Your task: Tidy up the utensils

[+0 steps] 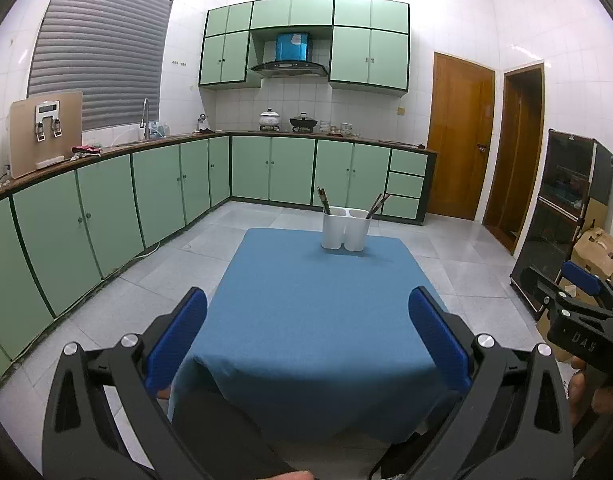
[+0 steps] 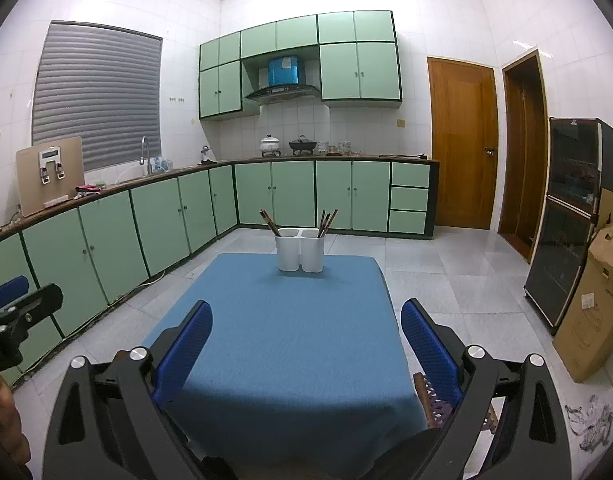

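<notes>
Left gripper (image 1: pixel 306 328): released, level, aimed at 12 o'clock
Right gripper (image 2: pixel 304 338): released, level
Utensil holder (image 2: pixel 300 250): chopsticks (image 2: pixel 325 222) inside, 12 o'clock on blue tablecloth (image 2: pixel 282 344)

Bright overhead light, ceiling blown out; strong fisheye bending, dark vignette at corners; sharp focus, soft shadows.

green cabinets (image 1: pixel 290 168) | range hood (image 1: pixel 289 67) | wooden door (image 1: pixel 458 136) | cardboard box (image 2: pixel 594 320) | pots (image 1: pixel 270 118)

Chopsticks (image 2: pixel 326 222) in white holder (image 2: pixel 300 254), table (image 2: pixel 274 340).
</notes>
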{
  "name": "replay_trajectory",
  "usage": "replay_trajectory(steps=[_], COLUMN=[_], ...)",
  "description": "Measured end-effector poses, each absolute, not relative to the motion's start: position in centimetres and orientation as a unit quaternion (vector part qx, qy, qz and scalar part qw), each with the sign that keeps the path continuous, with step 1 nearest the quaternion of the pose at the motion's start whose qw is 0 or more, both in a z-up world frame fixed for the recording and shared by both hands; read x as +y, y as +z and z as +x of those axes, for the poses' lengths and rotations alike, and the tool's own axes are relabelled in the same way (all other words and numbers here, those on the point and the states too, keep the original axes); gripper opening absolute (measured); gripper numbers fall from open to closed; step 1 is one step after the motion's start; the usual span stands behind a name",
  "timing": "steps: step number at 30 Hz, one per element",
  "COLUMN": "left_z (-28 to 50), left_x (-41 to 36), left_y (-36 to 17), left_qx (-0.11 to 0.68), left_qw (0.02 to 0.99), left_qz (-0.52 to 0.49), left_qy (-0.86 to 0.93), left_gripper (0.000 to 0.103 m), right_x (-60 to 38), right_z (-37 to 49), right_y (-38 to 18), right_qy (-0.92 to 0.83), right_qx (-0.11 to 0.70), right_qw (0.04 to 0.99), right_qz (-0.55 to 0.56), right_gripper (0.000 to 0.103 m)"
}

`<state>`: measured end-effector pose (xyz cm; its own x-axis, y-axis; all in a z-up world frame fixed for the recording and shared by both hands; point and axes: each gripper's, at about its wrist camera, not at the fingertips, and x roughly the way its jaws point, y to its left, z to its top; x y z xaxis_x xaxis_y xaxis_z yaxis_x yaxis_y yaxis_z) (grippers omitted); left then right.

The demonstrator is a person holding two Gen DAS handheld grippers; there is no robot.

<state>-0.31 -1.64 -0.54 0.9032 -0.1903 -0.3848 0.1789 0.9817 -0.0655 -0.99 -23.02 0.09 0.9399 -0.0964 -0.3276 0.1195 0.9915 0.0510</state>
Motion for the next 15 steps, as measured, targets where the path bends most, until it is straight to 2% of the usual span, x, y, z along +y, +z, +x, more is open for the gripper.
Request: replay_trajectory(steps=[15], left_z=[0.05], left_x=[-1.24], left_y=[-0.72], left_qx=[0.202], left_qw=[0.975], left_qz=[-0.015], left_qy=[-0.095], left_gripper=[0.098], right_x=[-22.80], right_z=[-1.17], right_y=[0.15], right_qy=[-0.060], right_qx=[0.161], right_qw=[0.985], right_qz=[0.032], right_gripper=[0.093])
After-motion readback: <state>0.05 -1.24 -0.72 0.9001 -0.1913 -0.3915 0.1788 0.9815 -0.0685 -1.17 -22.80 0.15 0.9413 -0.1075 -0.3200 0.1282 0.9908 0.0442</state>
